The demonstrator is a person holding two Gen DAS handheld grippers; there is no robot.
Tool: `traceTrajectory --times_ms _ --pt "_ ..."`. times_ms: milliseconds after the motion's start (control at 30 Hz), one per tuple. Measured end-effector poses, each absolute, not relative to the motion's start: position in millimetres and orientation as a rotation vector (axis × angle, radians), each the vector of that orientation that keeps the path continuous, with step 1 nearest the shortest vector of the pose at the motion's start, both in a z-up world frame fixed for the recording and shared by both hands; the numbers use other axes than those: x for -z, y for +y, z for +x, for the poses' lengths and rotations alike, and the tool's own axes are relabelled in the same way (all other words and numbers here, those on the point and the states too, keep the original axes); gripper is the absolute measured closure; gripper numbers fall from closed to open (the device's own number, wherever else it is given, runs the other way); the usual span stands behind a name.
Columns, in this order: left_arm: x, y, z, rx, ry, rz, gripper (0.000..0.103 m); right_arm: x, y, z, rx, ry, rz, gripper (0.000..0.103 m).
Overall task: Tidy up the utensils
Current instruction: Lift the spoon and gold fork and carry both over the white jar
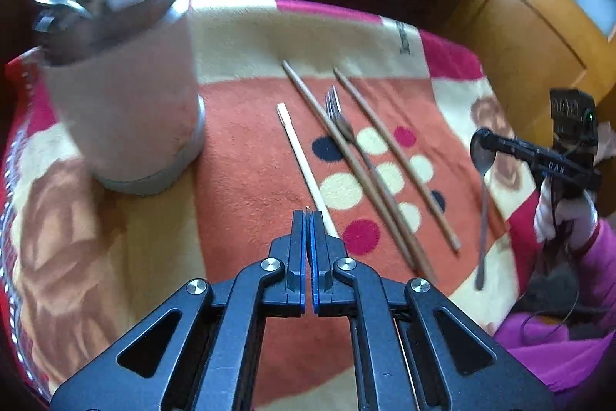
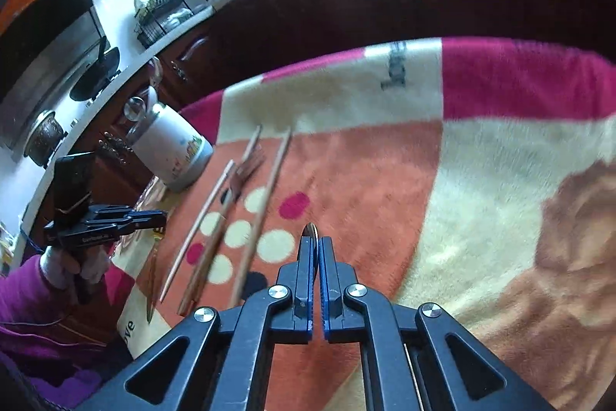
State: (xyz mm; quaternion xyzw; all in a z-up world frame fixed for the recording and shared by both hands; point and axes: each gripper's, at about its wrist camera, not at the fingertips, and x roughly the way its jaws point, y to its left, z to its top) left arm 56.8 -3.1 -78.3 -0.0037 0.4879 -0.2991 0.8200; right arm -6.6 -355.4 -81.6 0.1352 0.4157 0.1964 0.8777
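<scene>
A white utensil holder [image 1: 127, 110] with spoons and a white handle in it stands at the left of the blanket; it also shows in the right wrist view [image 2: 173, 149]. A pale chopstick [image 1: 304, 168], two brown chopsticks [image 1: 346, 160] and a fork [image 1: 346, 130] lie side by side on the orange patch. My left gripper [image 1: 308, 218] is shut above the pale chopstick's near end, a thin tip showing between its fingers. My right gripper [image 2: 315, 241] is shut on a metal spoon [image 1: 483, 203], which hangs down above the blanket at the right.
A patterned blanket [image 1: 250, 37] covers the table; its far edge drops to a dark cabinet. A wooden door [image 1: 539, 26] is at the right. A kitchen counter [image 2: 115, 72] with a dish rack and pots runs at the left. My purple sleeve [image 1: 577, 334] is near.
</scene>
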Motion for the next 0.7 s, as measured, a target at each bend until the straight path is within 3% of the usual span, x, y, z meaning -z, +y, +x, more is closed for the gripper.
traceTrajectory --times_ms 400,700 --pt "-6.7 39.0 43.8 0.567 0.862 -0.101 0.103 21.8 -335.3 -12.4 -0.417 0.739 0.234 0.101" --pt "-73.4 91.5 80.7 0.344 0.688 -0.146 0.102 -41.8 -298.8 14.5 -0.501 0.592 0.249 0.101"
